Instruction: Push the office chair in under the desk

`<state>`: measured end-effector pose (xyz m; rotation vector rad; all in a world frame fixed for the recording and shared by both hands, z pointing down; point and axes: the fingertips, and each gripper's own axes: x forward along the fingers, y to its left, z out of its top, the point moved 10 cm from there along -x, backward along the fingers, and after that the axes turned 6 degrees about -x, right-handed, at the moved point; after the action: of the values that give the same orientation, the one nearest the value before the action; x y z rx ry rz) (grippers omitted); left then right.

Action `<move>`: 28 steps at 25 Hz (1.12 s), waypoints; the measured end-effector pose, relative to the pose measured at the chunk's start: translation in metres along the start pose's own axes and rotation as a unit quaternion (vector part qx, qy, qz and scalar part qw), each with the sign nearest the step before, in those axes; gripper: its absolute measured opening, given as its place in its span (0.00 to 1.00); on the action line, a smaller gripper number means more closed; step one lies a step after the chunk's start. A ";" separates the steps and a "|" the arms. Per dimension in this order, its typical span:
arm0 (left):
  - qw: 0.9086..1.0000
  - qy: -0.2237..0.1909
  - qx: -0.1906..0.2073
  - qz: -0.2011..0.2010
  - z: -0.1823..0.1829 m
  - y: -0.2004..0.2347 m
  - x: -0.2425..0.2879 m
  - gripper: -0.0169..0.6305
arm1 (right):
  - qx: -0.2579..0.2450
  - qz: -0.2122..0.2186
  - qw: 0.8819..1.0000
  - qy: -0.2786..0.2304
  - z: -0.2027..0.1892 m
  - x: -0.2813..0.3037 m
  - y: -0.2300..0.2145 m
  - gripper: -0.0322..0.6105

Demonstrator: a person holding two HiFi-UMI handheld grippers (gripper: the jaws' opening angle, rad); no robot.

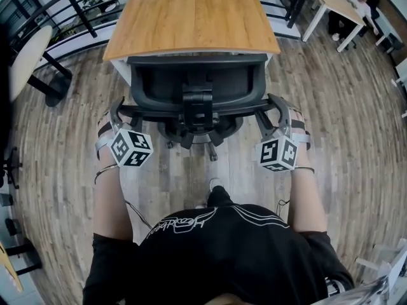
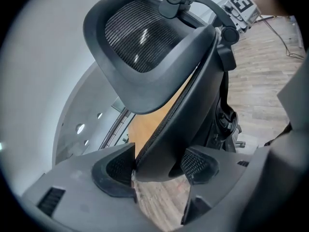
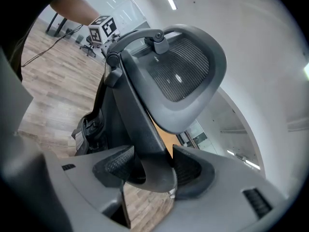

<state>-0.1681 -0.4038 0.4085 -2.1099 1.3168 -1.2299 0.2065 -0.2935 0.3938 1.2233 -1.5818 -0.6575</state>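
My left claw (image 2: 159,167) clamped on office chair (image 1: 197,81) back's left edge | my right claw (image 3: 150,167) clamped on its right edge | chair back just beside tabletop (image 1: 191,14) near edge

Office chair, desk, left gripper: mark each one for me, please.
office chair (image 1: 197,78), head view, middle of its dark back.
desk (image 1: 191,11), head view, bare wooden top.
left gripper (image 2: 157,167), left gripper view, midway between its jaws, which clamp the edge of the chair's back.
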 end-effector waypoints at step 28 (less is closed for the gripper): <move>0.998 0.038 -0.021 0.042 0.040 0.022 0.090 0.44 | -0.004 0.006 0.998 -0.066 -0.027 0.116 -0.056 0.47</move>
<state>-0.1309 -0.4976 0.4146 -2.0317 1.4605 -1.2689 0.2537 -0.4162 0.3992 1.1832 -1.6917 -0.7492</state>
